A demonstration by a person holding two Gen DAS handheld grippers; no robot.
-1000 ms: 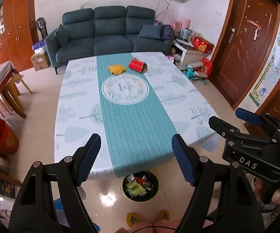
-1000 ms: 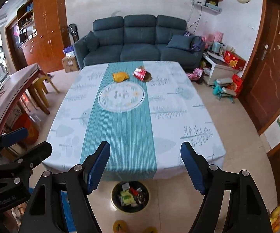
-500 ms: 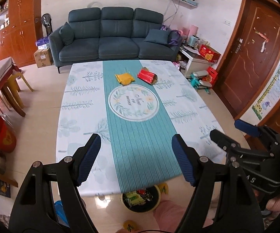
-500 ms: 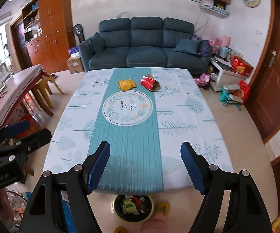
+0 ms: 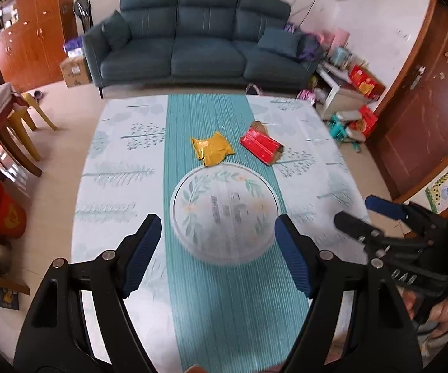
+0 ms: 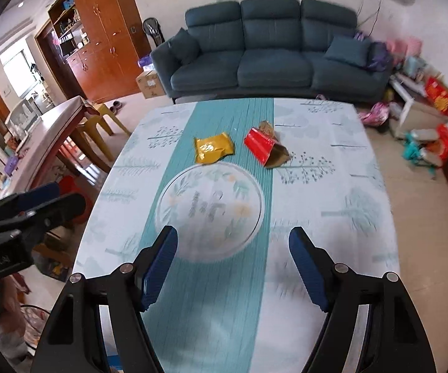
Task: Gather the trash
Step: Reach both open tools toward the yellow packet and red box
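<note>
We see a table under a white tree-print cloth with a teal striped runner down its middle. On the runner, just beyond a round wreath emblem, lies a crumpled yellow foil snack wrapper, its long axis across the runner. Just beside it to the right, apart from it, lies a flattened red paper carton; its long axis runs diagonally, the open brown end pointing toward the near right. Our left hand-held gripper and right hand-held gripper both hover over the near half of the table, jaws spread wide, holding nothing. The left view shows fingers behind the right tool and a brown door; the right view shows a wooden cabinet instead.
</note>
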